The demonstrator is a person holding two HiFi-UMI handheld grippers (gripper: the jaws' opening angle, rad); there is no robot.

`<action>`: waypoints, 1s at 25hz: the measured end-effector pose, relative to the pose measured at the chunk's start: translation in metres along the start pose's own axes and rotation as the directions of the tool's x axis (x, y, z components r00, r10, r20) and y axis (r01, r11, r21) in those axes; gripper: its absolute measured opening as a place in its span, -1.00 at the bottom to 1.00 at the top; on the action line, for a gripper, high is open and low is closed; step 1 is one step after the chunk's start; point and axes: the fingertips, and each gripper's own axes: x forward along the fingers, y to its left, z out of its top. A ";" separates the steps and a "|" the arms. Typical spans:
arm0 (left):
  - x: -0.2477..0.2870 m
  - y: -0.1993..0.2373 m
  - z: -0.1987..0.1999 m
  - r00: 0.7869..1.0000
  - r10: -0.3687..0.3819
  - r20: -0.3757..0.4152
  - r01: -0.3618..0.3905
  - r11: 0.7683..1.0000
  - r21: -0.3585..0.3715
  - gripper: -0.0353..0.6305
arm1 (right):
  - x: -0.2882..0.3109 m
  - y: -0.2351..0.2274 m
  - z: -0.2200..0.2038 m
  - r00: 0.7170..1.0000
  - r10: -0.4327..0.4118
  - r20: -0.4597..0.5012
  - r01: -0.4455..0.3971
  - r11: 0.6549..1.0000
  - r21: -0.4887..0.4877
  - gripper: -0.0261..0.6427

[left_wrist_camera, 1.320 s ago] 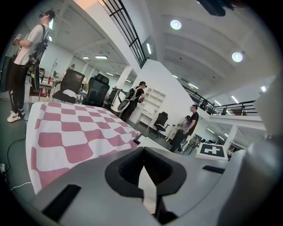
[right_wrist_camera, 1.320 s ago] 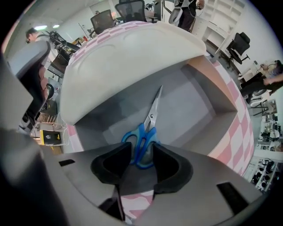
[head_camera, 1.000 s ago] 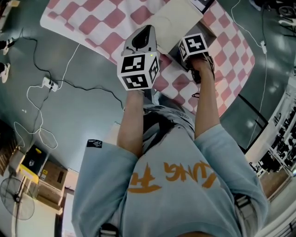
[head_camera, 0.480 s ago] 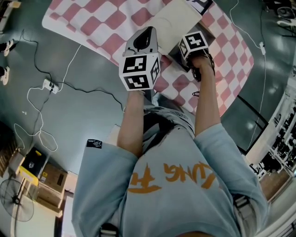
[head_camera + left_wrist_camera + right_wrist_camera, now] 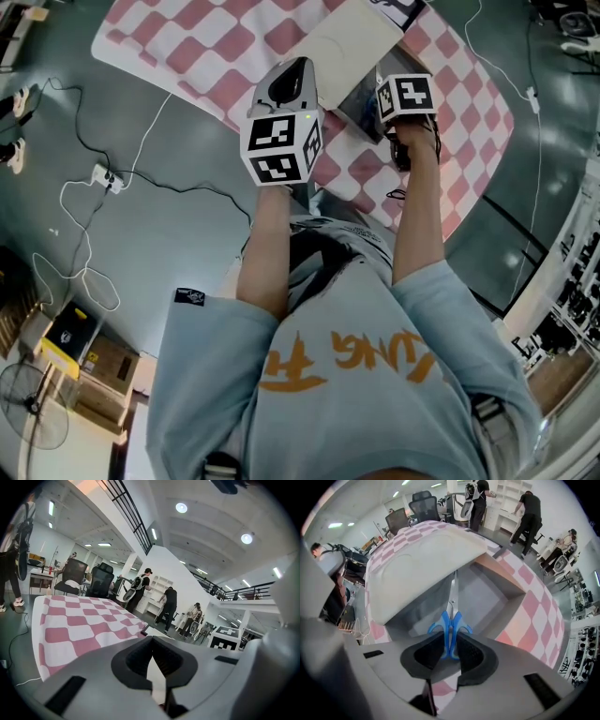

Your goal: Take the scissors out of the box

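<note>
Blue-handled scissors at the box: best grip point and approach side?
Grip the scissors by the blue handle loops, squeezing both together, from straight above. The blades point down into the box, and the raised lid overhangs one side, so the top is probably freest. The right gripper is closing its jaws on those loops now.

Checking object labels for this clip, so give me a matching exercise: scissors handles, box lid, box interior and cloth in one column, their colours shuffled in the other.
Things:
1. scissors handles
2. lid
3. cloth
4. box interior

Colours:
A. pink and white checks
B. blue
C. grey
D. cream

Pairs: 1-B, 2-D, 3-A, 4-C
</note>
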 end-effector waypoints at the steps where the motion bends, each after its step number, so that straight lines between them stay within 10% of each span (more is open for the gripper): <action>1: -0.001 -0.001 0.000 1.000 0.000 0.001 0.000 1.000 0.001 -0.84 | -0.004 -0.001 0.001 1.000 0.004 0.020 -0.004 1.000 0.009 -0.68; 25: -0.019 -0.095 -0.012 1.000 -0.004 0.030 0.001 0.995 0.102 -0.84 | -0.087 -0.037 -0.013 0.911 0.098 0.401 -0.098 0.995 -0.020 -0.68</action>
